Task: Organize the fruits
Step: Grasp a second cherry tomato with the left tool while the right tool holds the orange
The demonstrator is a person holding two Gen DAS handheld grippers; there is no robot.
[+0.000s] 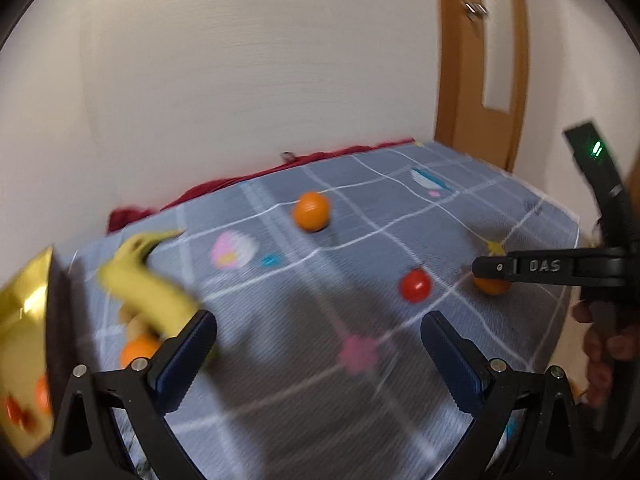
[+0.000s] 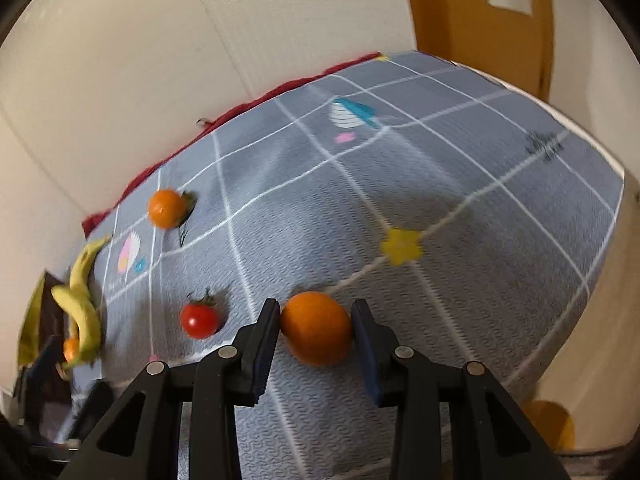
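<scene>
A: Right wrist view first: low in the frame, the right gripper [image 2: 316, 332] has its two pads closed against the sides of an orange [image 2: 317, 329], which rests on the grey checked cloth [image 2: 460, 184].

B: And beside it?

A: A tomato [image 2: 199, 321] lies on the cloth just left of the fingers. At the left edge are bananas [image 2: 82, 300], and a second orange [image 2: 166, 208] sits farther up and left, near the wall.

B: What about the left wrist view?

A: It is blurred. The left gripper [image 1: 318, 354] stands wide open at the bottom, nothing between its fingers. Bananas [image 1: 150, 294] touch its left fingertip. Mid-right, the tomato [image 1: 415, 285] lies near the other gripper [image 1: 490, 270], which covers the top of the gripped orange [image 1: 492, 285]. Farthest, centre frame, sits the second orange [image 1: 311, 211].
</scene>
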